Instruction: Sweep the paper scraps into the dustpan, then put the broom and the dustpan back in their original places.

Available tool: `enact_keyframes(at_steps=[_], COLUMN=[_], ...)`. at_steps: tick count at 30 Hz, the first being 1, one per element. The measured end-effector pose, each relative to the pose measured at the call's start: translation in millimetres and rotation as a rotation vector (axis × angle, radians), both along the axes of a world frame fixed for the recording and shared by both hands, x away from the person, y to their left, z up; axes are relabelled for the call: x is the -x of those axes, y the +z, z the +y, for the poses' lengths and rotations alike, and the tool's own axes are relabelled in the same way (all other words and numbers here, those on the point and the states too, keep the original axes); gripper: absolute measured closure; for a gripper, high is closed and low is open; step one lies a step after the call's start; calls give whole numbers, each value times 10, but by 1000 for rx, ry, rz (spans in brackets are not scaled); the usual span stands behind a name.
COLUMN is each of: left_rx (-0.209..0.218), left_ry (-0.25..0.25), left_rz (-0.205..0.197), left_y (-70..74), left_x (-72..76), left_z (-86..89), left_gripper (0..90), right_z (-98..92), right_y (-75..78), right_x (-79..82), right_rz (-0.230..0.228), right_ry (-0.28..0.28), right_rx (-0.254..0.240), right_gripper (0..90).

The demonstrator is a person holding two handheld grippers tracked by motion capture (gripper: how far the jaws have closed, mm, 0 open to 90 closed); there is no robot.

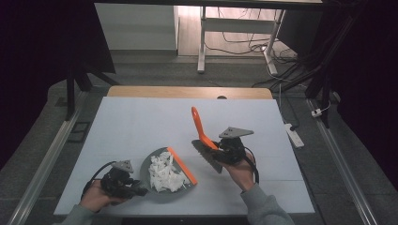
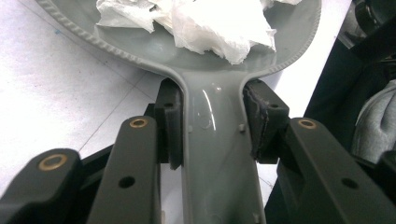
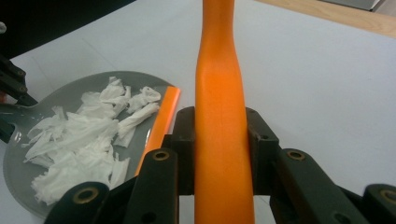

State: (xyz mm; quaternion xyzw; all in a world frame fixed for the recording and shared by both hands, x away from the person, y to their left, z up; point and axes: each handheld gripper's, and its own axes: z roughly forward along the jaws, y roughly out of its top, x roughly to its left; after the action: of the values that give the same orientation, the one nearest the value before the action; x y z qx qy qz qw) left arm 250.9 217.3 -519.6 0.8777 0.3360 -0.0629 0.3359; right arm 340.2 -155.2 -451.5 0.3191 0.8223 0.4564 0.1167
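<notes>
We saw the left tool [image 1: 123, 180] near the front-left corner of the table [image 1: 141, 122], its pads clamped on the grey handle of the dustpan [image 2: 219, 154]. The dustpan lay flat close to the front edge, its long axis running across the table from the handle on the left to the orange lip [image 1: 182, 165] on the right. Torn white paper scraps [image 1: 165, 174] were heaped in its bowl.

The right tool [image 1: 224, 149] was held above the table just right of the dustpan, gripping the brush [image 1: 202, 136] by its orange handle. The handle pointed up and toward the far edge, tilted slightly left, while the dark bristle head hung low toward the front edge.

The far half and the right side of the table lay open; the dustpan and left tool sat close to the front edge, with little room behind them.

In the left gripper view the dustpan's bowl was cut off at the top and the handle's end lay hidden below the jaws. In the right gripper view the brush's head lay out of frame and its handle tip was cut off.
</notes>
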Motion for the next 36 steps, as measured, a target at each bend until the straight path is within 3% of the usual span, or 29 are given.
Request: enact_keyframes(at_steps=[17, 28, 36], left_rx=[45, 81, 104], left_ry=[92, 187, 252], left_rz=[-52, -92, -94], left_y=[84, 145, 161], left_x=[14, 27, 26], left_z=[22, 36, 78], left_gripper=[613, 612, 612], right_z=[-362, -485, -571], right_y=[64, 84, 79], right_x=[121, 156, 178], right_rz=[-52, -51, -41], right_ry=[7, 1, 1], right_rx=[-36, -50, -64], right_gripper=[700, 700, 700])
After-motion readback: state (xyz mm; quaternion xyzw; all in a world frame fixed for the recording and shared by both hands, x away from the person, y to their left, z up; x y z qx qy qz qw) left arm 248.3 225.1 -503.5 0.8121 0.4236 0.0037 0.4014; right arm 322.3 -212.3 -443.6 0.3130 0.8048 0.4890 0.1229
